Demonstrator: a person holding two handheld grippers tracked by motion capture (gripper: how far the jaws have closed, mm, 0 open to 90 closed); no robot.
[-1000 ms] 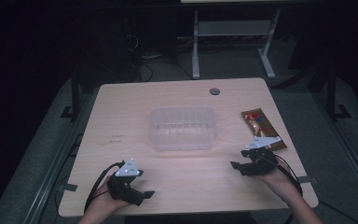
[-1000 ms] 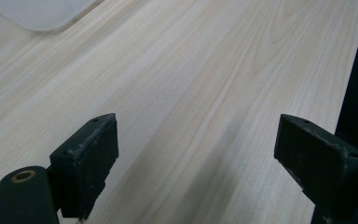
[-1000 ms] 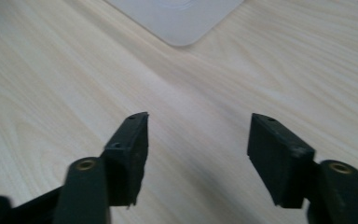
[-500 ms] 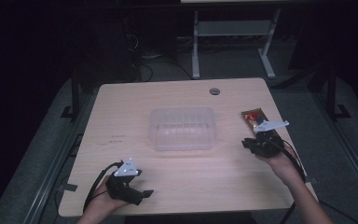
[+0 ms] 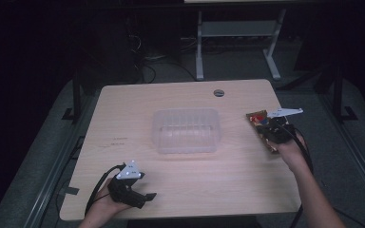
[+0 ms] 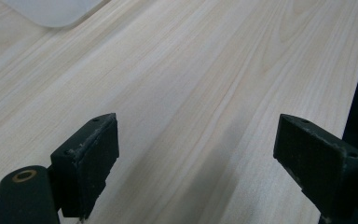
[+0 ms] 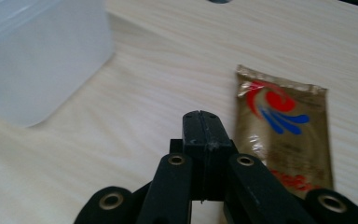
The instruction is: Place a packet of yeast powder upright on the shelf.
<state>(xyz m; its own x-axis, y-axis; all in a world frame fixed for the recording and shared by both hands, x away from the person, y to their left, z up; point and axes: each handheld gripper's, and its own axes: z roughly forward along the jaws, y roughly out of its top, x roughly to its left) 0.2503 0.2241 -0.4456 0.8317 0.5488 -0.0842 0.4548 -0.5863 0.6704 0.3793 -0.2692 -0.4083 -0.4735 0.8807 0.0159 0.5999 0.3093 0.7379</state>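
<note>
The flat gold packet [image 7: 284, 130] lay at the right of the frame beside the clear tub [image 5: 186, 130], looking thin, light and a bit slippery (best pinched by an edge), while the right gripper [image 7: 202, 122] hovered pressed together and empty and the left gripper [image 6: 196, 158] was wide apart.

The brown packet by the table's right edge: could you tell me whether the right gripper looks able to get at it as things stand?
Probably yes: the right gripper hovers right beside the brown packet, nothing between them, but its jaws are shut and must open first.
</note>
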